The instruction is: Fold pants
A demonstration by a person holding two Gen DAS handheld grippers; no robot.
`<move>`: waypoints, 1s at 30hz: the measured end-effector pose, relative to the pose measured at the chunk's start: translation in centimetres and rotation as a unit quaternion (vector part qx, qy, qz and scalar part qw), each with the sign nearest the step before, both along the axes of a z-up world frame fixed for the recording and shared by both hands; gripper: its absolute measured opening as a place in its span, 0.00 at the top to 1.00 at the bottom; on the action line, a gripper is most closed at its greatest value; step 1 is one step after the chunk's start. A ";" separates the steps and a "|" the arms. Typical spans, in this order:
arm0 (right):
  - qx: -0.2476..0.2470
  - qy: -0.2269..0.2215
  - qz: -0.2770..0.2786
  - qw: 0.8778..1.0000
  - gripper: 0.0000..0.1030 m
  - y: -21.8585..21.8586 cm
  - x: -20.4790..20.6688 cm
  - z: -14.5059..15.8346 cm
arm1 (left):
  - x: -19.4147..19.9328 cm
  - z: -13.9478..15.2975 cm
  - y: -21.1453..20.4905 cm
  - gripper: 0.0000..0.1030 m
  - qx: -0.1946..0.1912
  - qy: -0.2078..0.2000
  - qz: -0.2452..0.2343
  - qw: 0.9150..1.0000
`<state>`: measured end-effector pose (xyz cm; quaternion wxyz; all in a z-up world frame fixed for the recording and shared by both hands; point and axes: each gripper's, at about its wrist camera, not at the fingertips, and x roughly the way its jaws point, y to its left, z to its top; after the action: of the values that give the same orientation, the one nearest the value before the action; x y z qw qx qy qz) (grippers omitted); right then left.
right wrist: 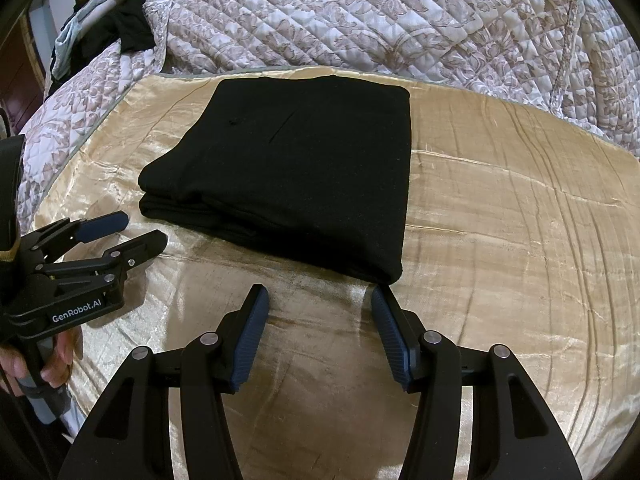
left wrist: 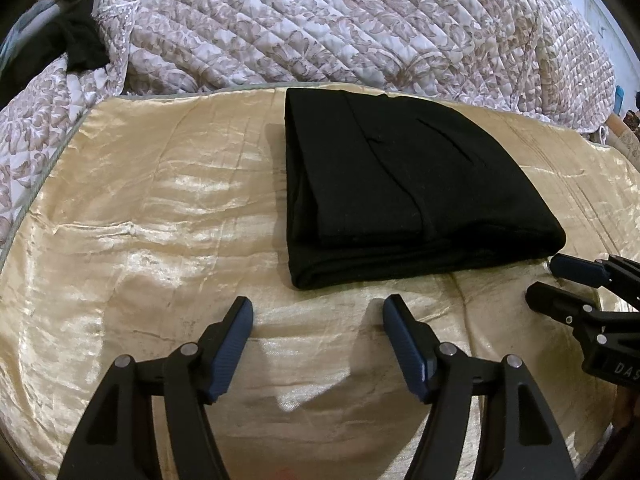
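Note:
The black pants (left wrist: 400,188) lie folded into a thick, neat rectangle on the gold satin cloth (left wrist: 152,216); they also show in the right wrist view (right wrist: 296,168). My left gripper (left wrist: 318,306) is open and empty, just in front of the stack's near edge, not touching it. It also shows at the left of the right wrist view (right wrist: 144,226). My right gripper (right wrist: 320,296) is open and empty, close to the stack's near right corner. It shows at the right edge of the left wrist view (left wrist: 540,280).
A quilted floral bedspread (left wrist: 320,24) is bunched up behind the gold cloth (right wrist: 500,208). Dark and pale clothes (right wrist: 116,28) lie at the far left by the bed's edge. A hand (right wrist: 60,364) holds the left gripper's handle.

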<state>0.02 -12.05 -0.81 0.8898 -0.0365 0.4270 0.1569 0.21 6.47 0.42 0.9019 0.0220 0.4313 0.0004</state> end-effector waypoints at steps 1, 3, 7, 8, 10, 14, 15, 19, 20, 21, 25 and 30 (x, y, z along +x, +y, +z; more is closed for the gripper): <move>0.000 0.000 0.000 1.000 0.47 0.0 0.0 0.0 | 0.0 0.0 0.0 0.31 0.000 0.000 -0.001 1.000; 0.000 0.000 0.000 1.000 0.47 0.0 0.0 0.0 | 0.0 0.0 0.0 0.31 0.002 -0.001 -0.001 1.000; 0.000 0.000 0.000 1.000 0.47 0.0 0.0 0.0 | 0.0 0.0 0.0 0.31 0.004 -0.001 -0.003 1.000; 0.000 0.000 0.000 1.000 0.47 0.0 0.0 0.0 | 0.0 0.0 0.0 0.31 0.004 -0.001 -0.003 1.000; 0.000 0.000 -0.001 1.000 0.47 0.0 0.0 0.0 | 0.0 0.0 0.0 0.31 0.005 -0.001 -0.004 1.000; 0.000 -0.001 -0.001 1.000 0.47 0.0 0.0 0.0 | 0.0 0.0 0.0 0.31 0.005 -0.001 -0.004 1.000; 0.000 -0.001 -0.001 1.000 0.47 0.0 0.0 0.0 | 0.0 0.0 0.0 0.31 0.005 -0.001 -0.005 1.000; 0.000 -0.001 -0.001 1.000 0.47 0.1 0.0 0.0 | 0.0 0.0 0.0 0.31 0.005 -0.001 -0.006 1.000; 0.000 -0.001 -0.001 1.000 0.47 0.1 0.0 0.0 | 0.0 0.0 0.0 0.31 0.005 -0.001 -0.006 1.000; 0.000 -0.001 -0.001 1.000 0.46 0.1 0.0 0.0 | 0.0 0.0 0.0 0.31 0.005 -0.001 -0.006 1.000; -0.001 -0.001 -0.001 1.000 0.46 0.1 0.0 0.0 | 0.0 0.0 0.0 0.31 0.005 -0.001 -0.008 1.000; -0.003 -0.002 0.003 1.000 0.43 0.3 0.1 -0.1 | -0.1 0.0 0.0 0.31 0.005 -0.001 -0.009 1.000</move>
<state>0.10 -11.74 -0.87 0.8901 -0.0409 0.4258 0.1576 0.16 6.45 0.44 0.9023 0.0307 0.4299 -0.0054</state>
